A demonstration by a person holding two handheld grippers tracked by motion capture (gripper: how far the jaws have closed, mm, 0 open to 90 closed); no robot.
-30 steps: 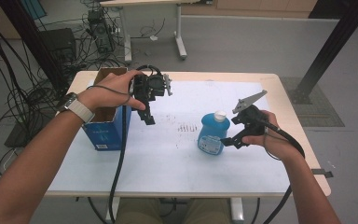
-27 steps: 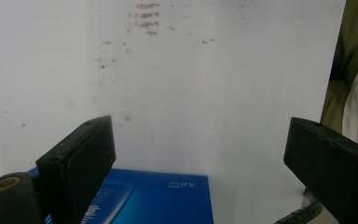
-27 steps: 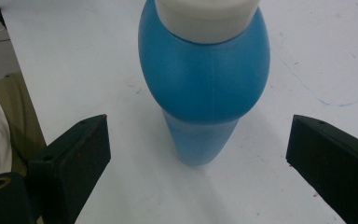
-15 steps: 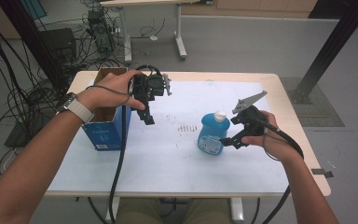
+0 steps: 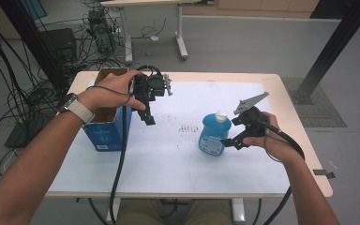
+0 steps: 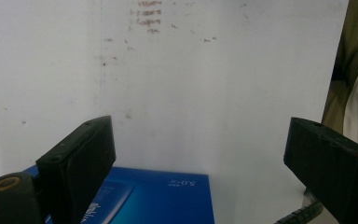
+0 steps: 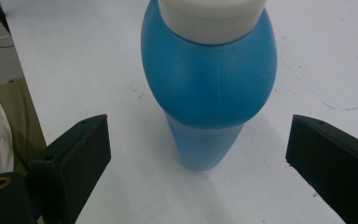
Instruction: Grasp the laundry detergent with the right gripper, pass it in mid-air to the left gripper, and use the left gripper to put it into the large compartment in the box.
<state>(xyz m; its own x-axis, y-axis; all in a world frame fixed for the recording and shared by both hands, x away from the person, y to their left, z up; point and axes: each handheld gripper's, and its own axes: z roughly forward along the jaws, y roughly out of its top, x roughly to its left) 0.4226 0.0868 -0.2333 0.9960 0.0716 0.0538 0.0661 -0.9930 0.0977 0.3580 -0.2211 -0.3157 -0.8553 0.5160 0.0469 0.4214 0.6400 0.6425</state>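
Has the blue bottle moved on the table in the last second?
No. The blue bottle stands at the same spot beside the ink marks on the table.

My left hand-held gripper view: blue box (image 6: 158, 196) shows small inverted print, maybe "5.0"; not certain. Bottle label (image 5: 211, 140) too small to read.
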